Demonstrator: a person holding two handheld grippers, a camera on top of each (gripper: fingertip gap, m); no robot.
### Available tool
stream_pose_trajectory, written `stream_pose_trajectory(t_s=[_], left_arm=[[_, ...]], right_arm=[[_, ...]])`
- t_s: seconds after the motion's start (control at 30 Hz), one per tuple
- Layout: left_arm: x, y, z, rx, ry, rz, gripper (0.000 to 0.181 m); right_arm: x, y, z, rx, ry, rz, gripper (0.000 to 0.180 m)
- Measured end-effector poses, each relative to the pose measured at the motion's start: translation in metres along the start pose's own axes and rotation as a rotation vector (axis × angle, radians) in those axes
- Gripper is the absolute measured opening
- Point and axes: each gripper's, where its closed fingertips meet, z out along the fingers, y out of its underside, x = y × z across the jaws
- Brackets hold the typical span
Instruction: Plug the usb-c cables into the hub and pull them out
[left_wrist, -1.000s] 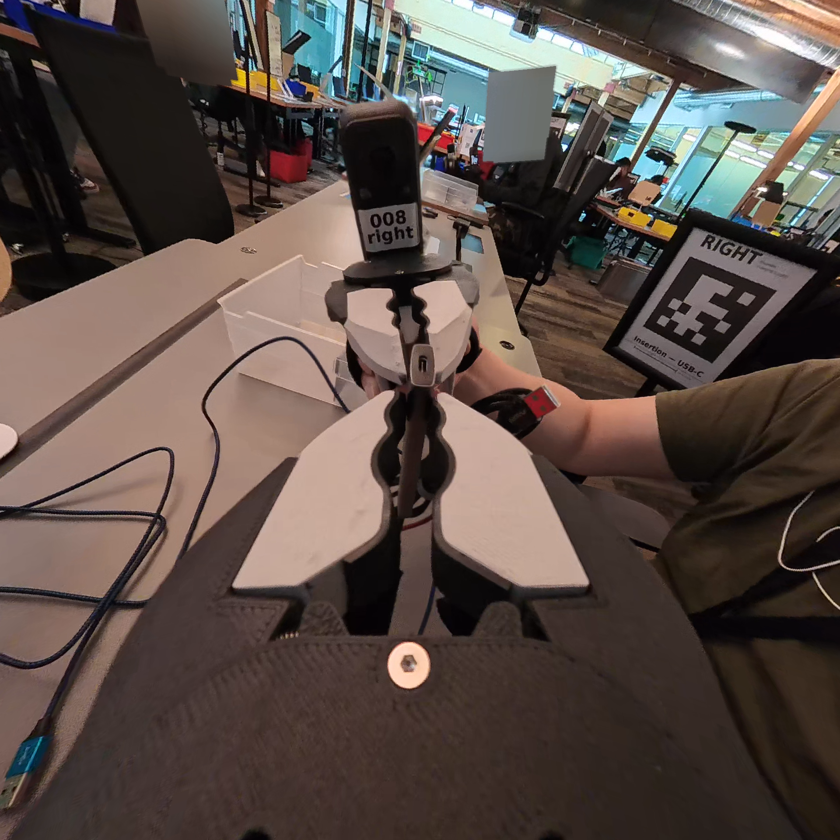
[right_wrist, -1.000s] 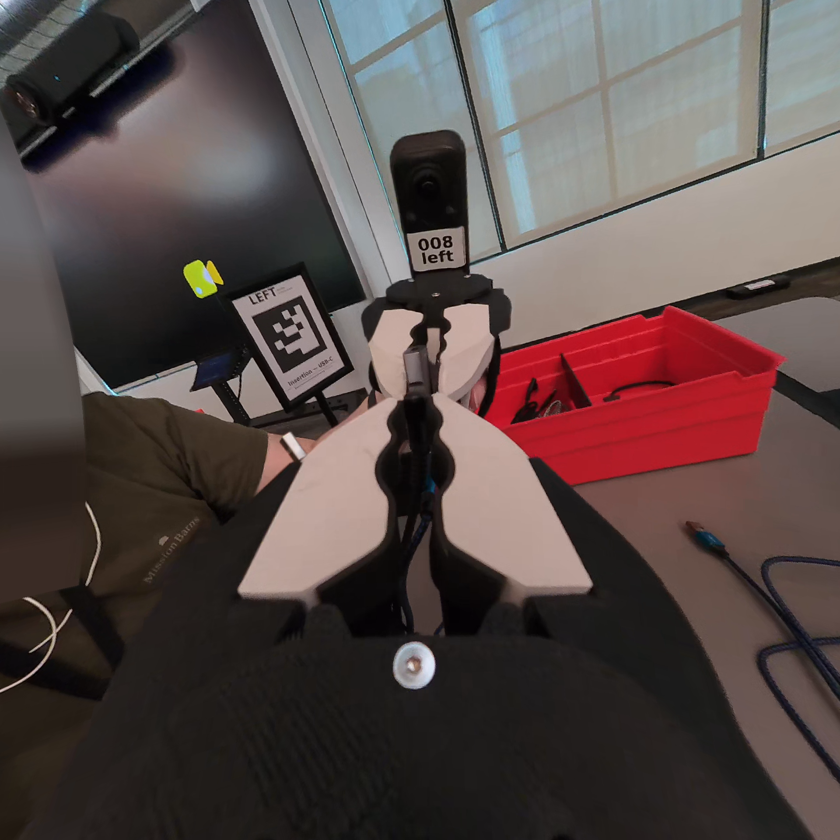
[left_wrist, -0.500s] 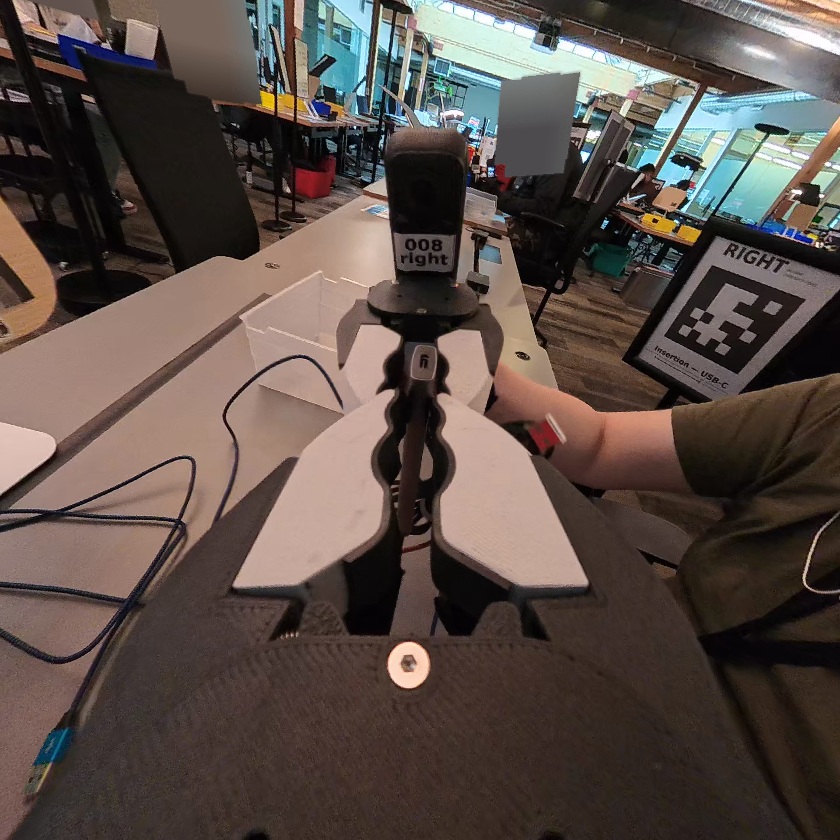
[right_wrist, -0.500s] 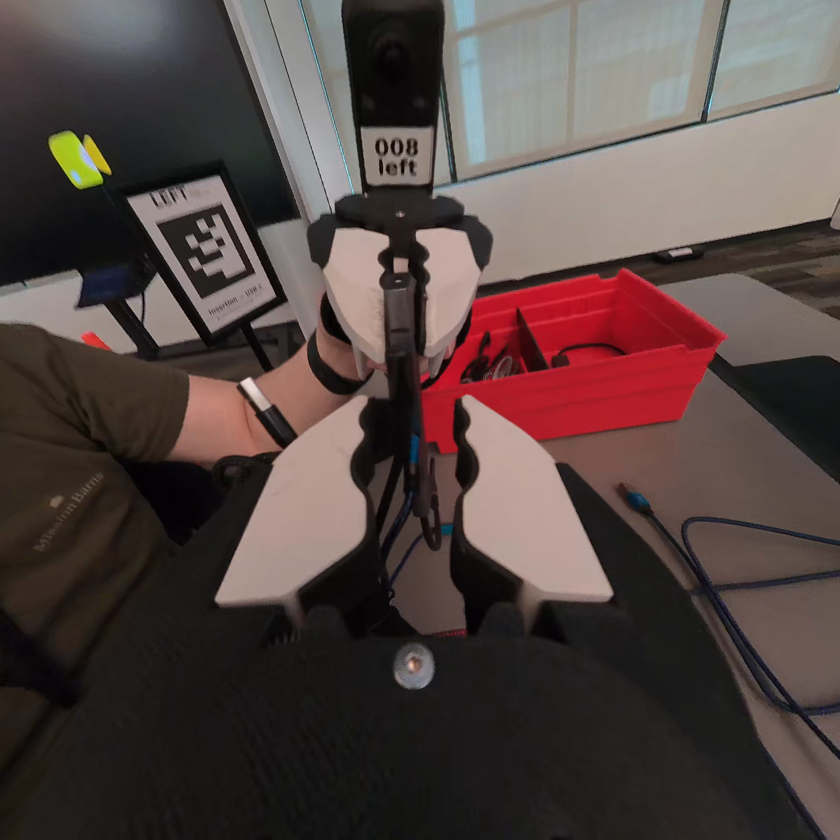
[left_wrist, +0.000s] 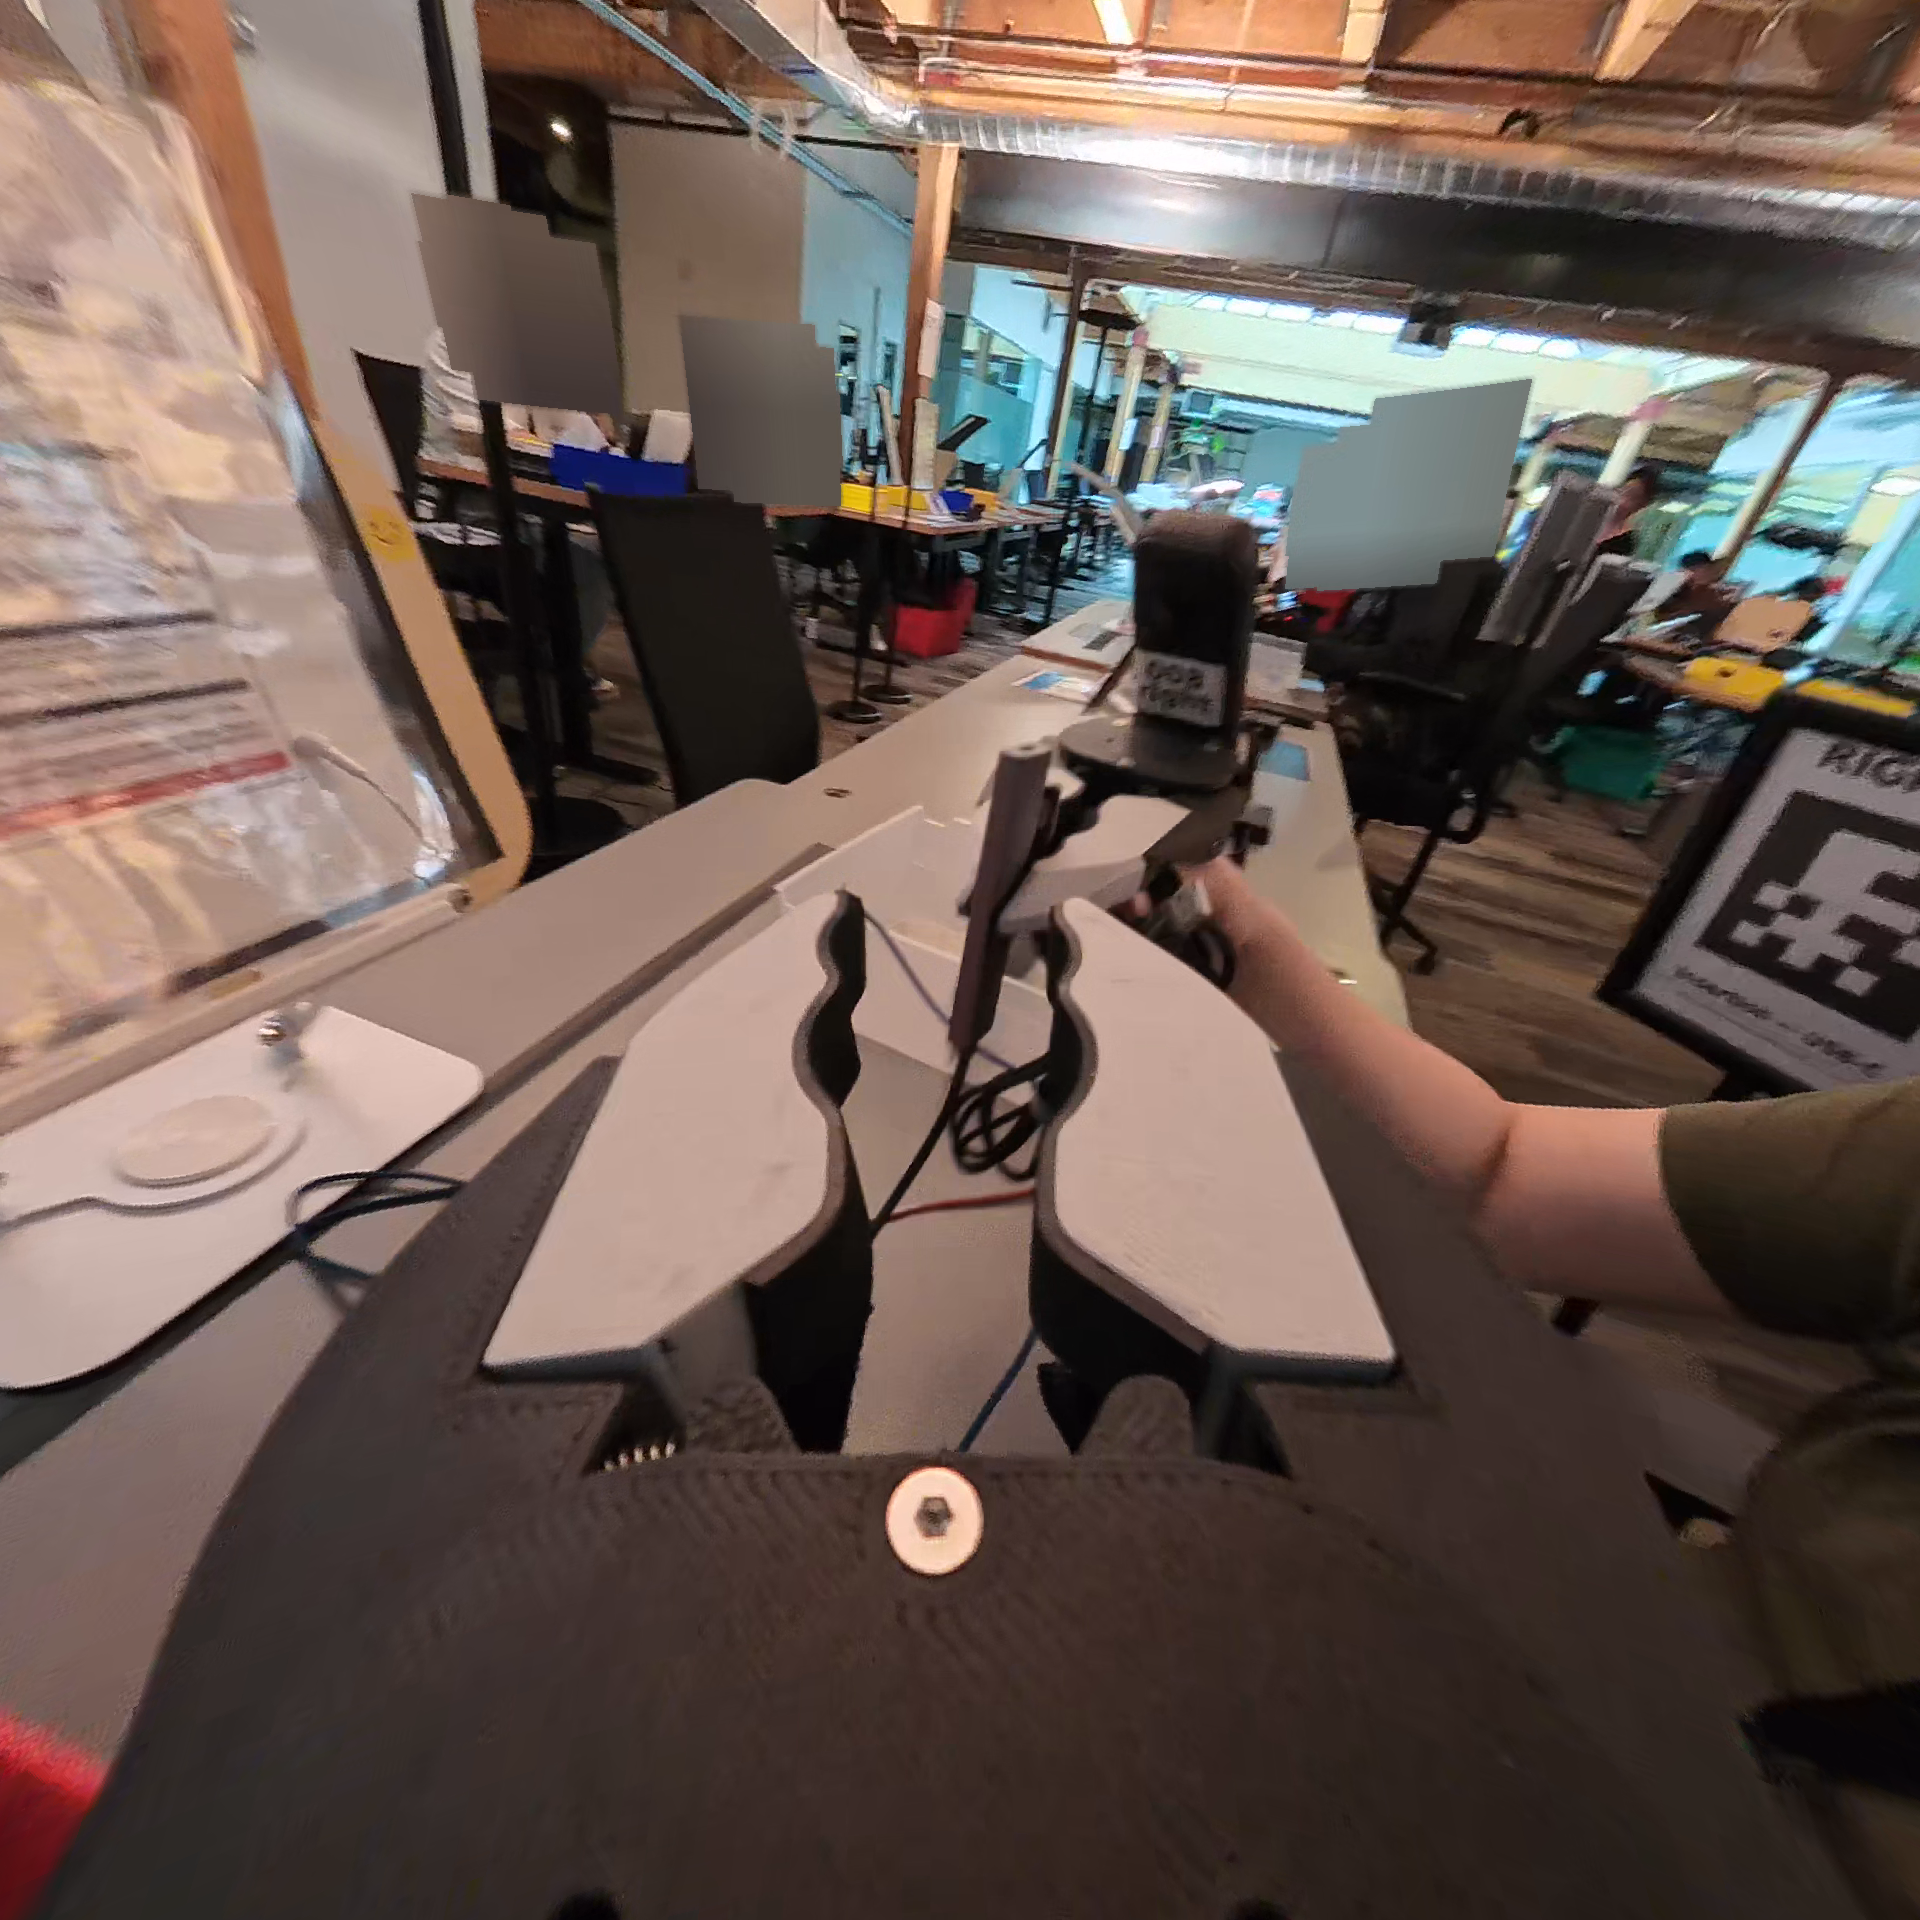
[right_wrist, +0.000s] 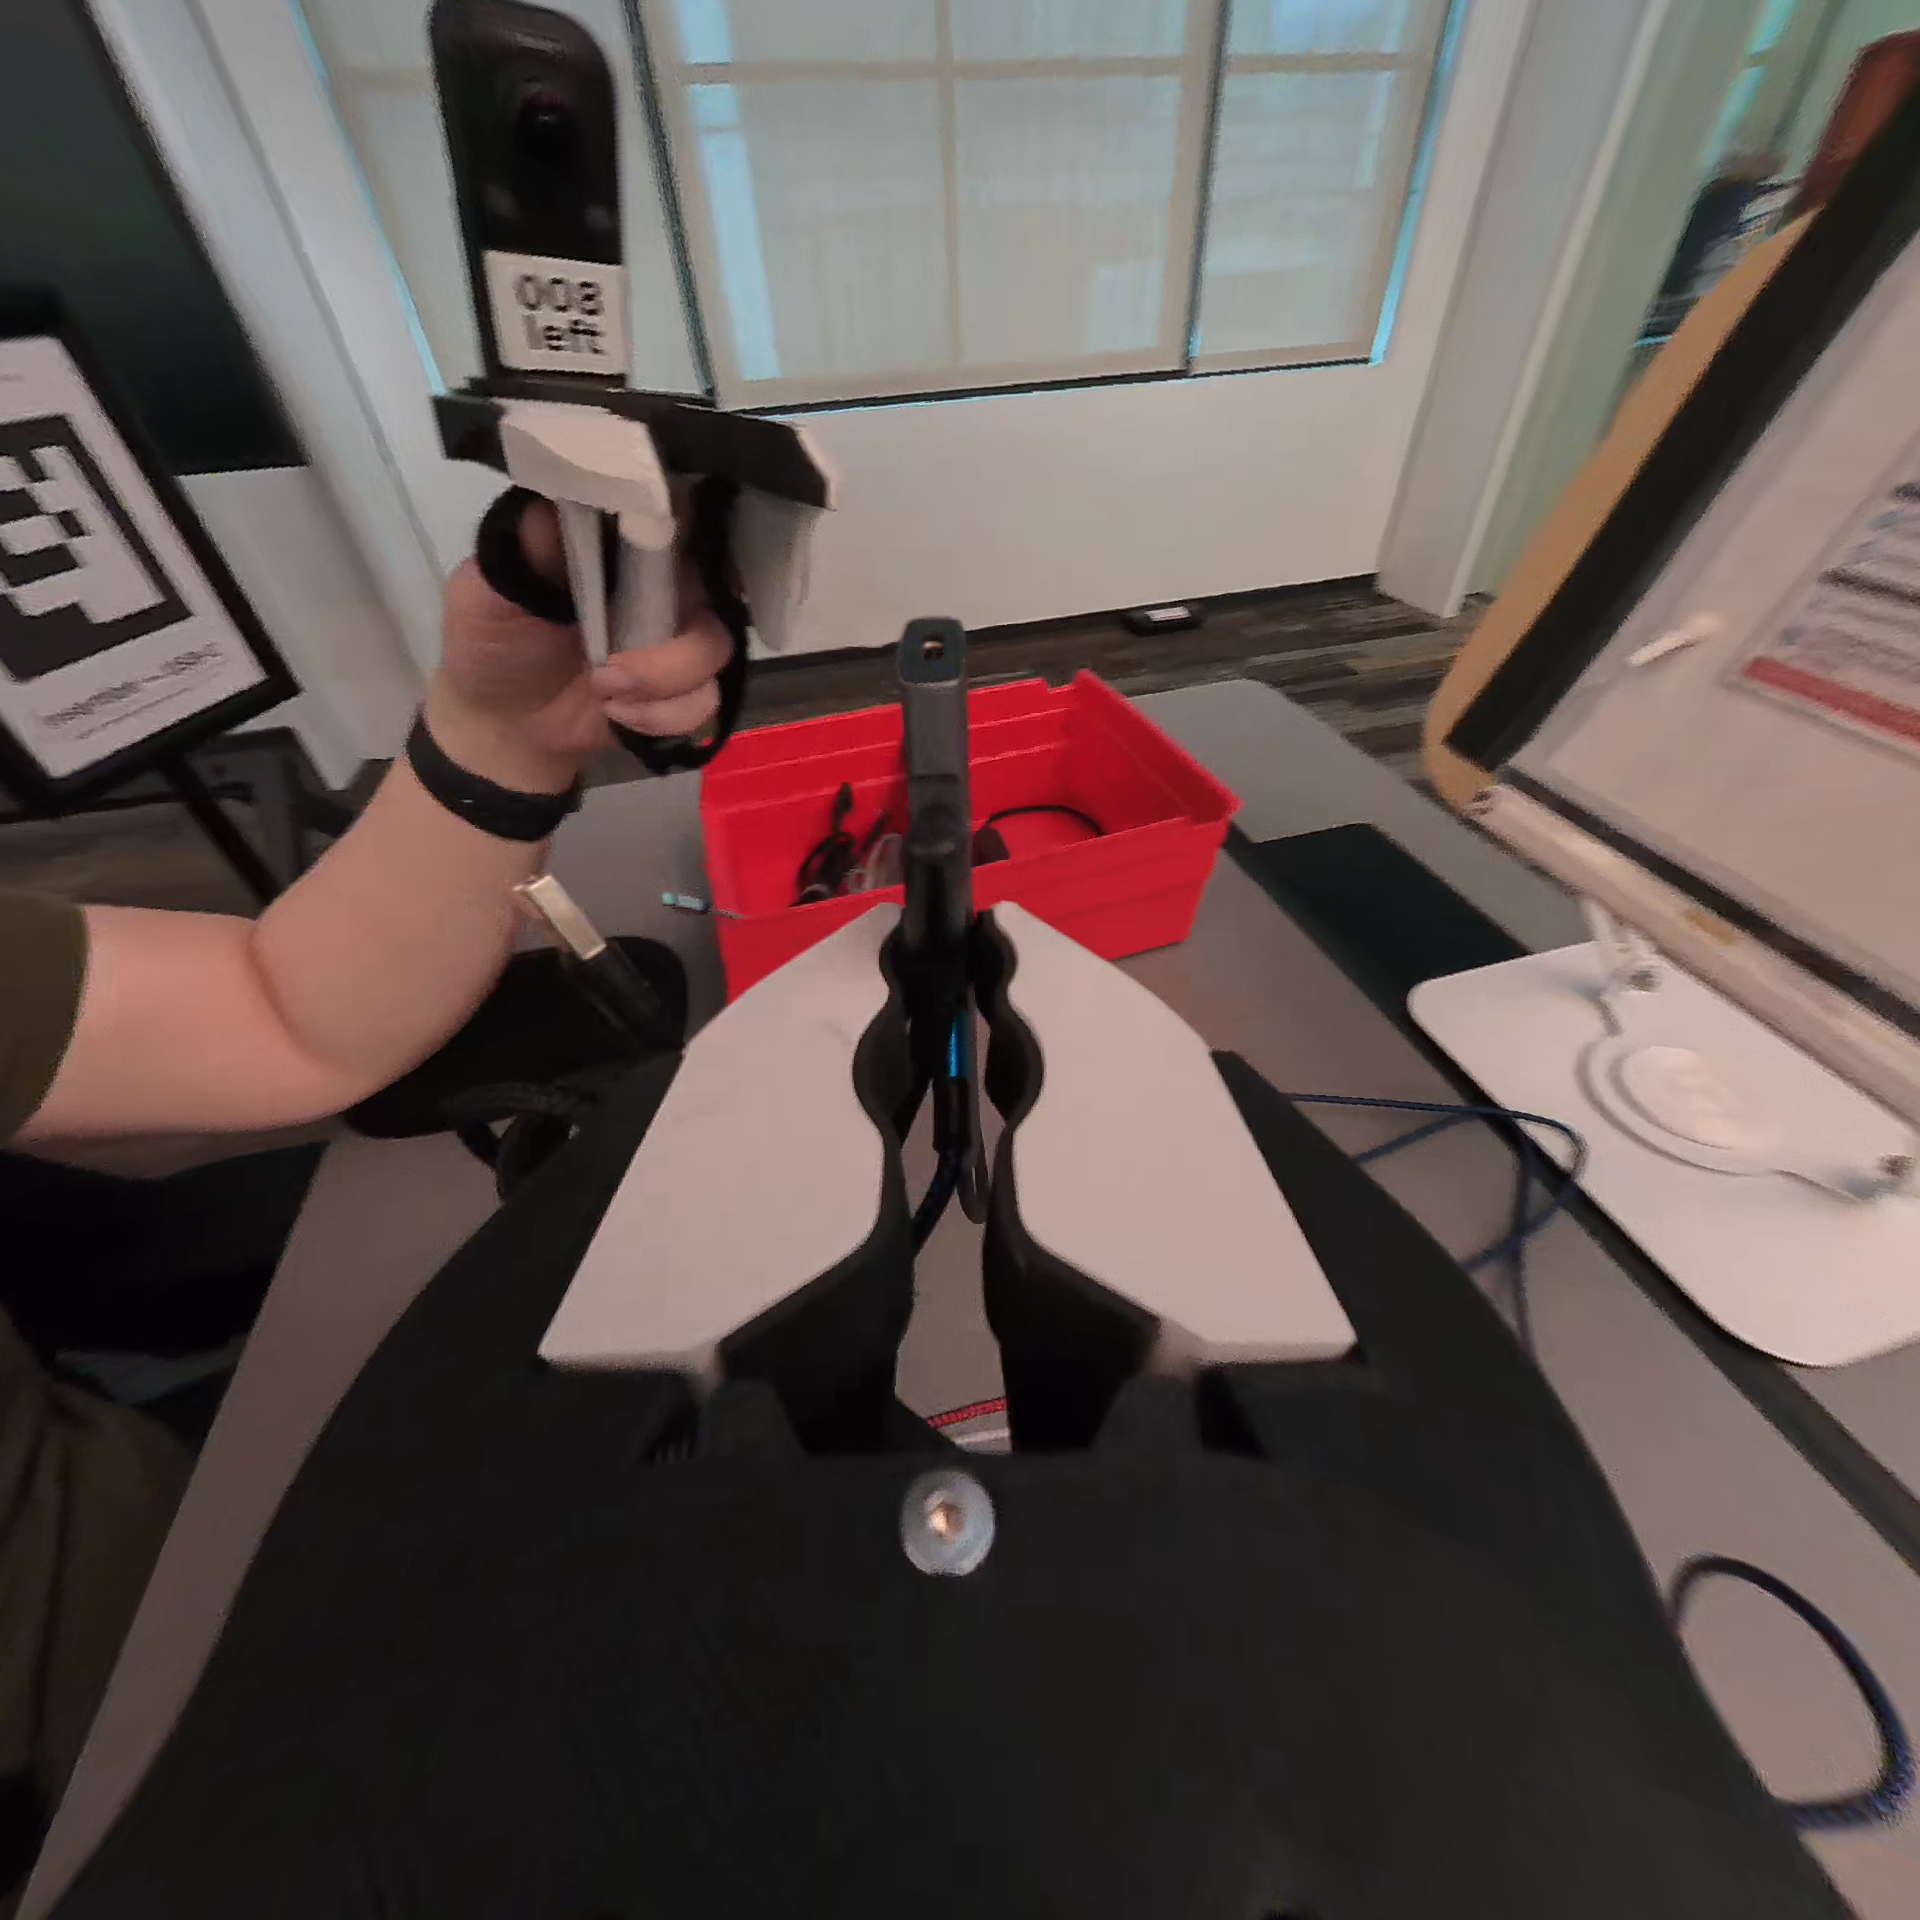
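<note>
The hub (right_wrist: 933, 727) is a slim dark grey stick that stands upright. My right gripper (right_wrist: 940, 925) is shut on its lower part. A blue-tipped cable (right_wrist: 961, 1049) and a black cable run down between the right fingers. My left gripper (left_wrist: 951, 920) is open and empty, with its jaws wide apart. In the left wrist view the hub (left_wrist: 1013, 821) sits just beyond the left fingertips, in the right gripper (left_wrist: 1081, 873). A black cable (left_wrist: 997, 1132) hangs from the hub in a loop. In the right wrist view the left gripper (right_wrist: 686, 540) is up at the left, apart from the hub.
A red bin (right_wrist: 1039, 862) with cables stands behind the hub. A clear white bin (left_wrist: 883, 842) sits on the grey table (left_wrist: 623, 935). A white monitor base (right_wrist: 1662, 1122) and blue braided cables (right_wrist: 1507, 1132) lie to the side. A red cable (left_wrist: 935, 1210) lies under the left gripper. The grippers' ends are close to 11 cm from one another.
My left gripper held the hub and has let it go, opened and pulled back. My right gripper, open half a second ago, has shut on the hub.
</note>
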Motion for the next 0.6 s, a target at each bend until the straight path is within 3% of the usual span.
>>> stream_pose_trajectory(t_s=[0.23,0.33,0.47,0.6], left_arm=[[-0.004,-0.012,-0.022,0.003,-0.137,0.096,0.036],[-0.005,0.002,-0.016,-0.089,-0.141,0.085,0.055],[-0.005,0.018,-0.002,-0.153,-0.13,0.079,0.058],[-0.02,0.072,0.027,-0.385,-0.18,0.105,0.062]], right_arm=[[0.027,-0.071,-0.016,-0.112,0.177,-0.115,0.01],[0.043,-0.116,-0.033,-0.179,0.291,-0.197,0.01],[0.065,-0.166,-0.065,-0.261,0.459,-0.268,0.01],[0.077,-0.2,-0.098,-0.288,0.581,-0.288,0.01]])
